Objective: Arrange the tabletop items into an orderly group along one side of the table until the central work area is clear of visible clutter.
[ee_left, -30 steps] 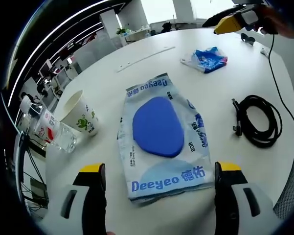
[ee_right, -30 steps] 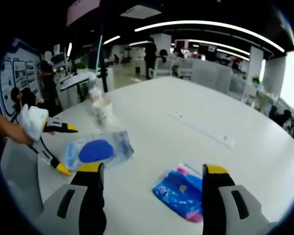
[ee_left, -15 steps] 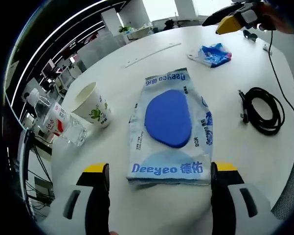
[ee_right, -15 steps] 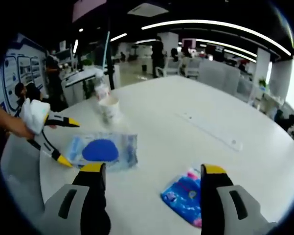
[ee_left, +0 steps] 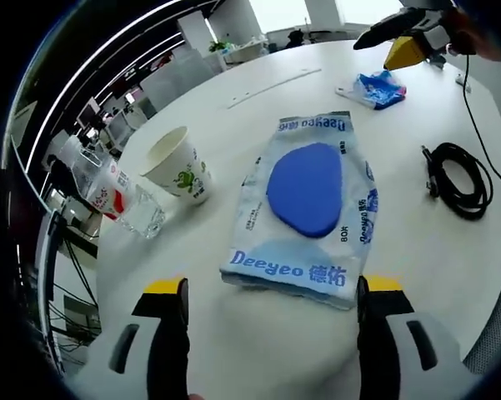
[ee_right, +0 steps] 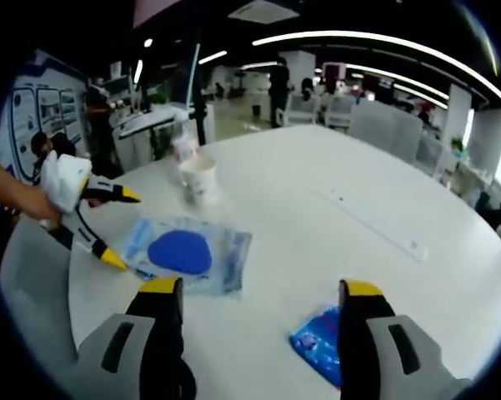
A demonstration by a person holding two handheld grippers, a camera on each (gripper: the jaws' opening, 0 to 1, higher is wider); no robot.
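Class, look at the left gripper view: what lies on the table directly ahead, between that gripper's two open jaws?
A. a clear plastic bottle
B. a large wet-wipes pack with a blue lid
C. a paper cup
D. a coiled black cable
B: the wet-wipes pack lies flat just beyond the left gripper, while the paper cup stands off to one side and the black cable lies off to the other.

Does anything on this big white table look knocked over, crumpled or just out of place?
Yes. A clear plastic bottle lies on its side beside the upright paper cup. The small blue packet looks crumpled, and the large Deeyeo wipes pack lies askew mid-table. Nothing looks spilled.
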